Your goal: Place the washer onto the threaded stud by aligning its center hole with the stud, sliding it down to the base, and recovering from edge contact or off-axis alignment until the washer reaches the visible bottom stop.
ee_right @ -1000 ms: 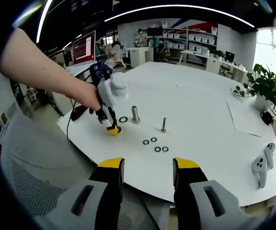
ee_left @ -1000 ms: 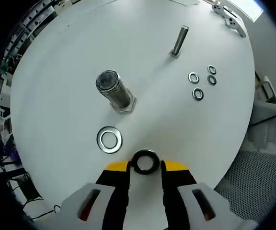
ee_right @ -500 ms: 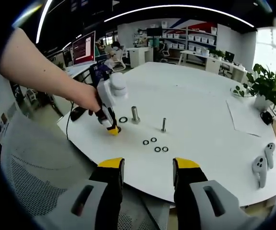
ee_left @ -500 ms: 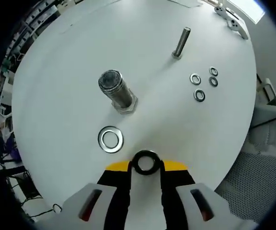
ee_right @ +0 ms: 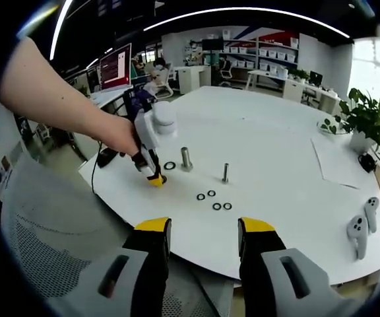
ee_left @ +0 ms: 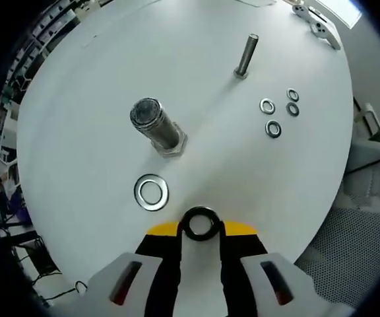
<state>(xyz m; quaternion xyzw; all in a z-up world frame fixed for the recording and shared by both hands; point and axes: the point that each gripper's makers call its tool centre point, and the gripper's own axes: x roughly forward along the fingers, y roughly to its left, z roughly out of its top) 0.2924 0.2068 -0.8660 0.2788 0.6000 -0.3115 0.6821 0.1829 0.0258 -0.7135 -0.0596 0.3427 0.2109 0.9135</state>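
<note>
Dark ring washer (ee_left: 200,224), round with a clear centre hole, pinched by its rim between the yellow-tipped jaws of the left gripper (ee_left: 200,231), just above the white desk (ee_left: 97,99). Face of the washer turned toward the camera in the left gripper view, hole open and unobstructed. Not on any stud.

Thick threaded stud (ee_left: 156,125) upright on a hex base, well apart from the held washer, leaning toward upper left in the left gripper view, long axis rising off the desk. Flat silver washer (ee_left: 151,192) lying on the desk between that stud and the jaws, apart from both. Thin stud (ee_left: 245,56) upright farther off, its long axis also standing off the desk. Four small washers (ee_left: 274,128) lying flat in a loose cluster to the right of the studs, none touching a stud.

Plenty of bare white surface around both studs. Desk edge curving close behind the left gripper, grey perforated chair back (ee_left: 355,244) beyond it.

Right gripper (ee_right: 203,231) hanging off the near edge of the desk, jaws parted wide with nothing between them. Seen in the right gripper view: left gripper (ee_right: 154,177) tip down by the silver washer (ee_right: 169,165), held by a hand (ee_right: 121,135); thick stud (ee_right: 186,158) and thin stud (ee_right: 225,173) upright. Potted plant (ee_right: 365,119) and two white controllers (ee_right: 361,228) far across the desk.
</note>
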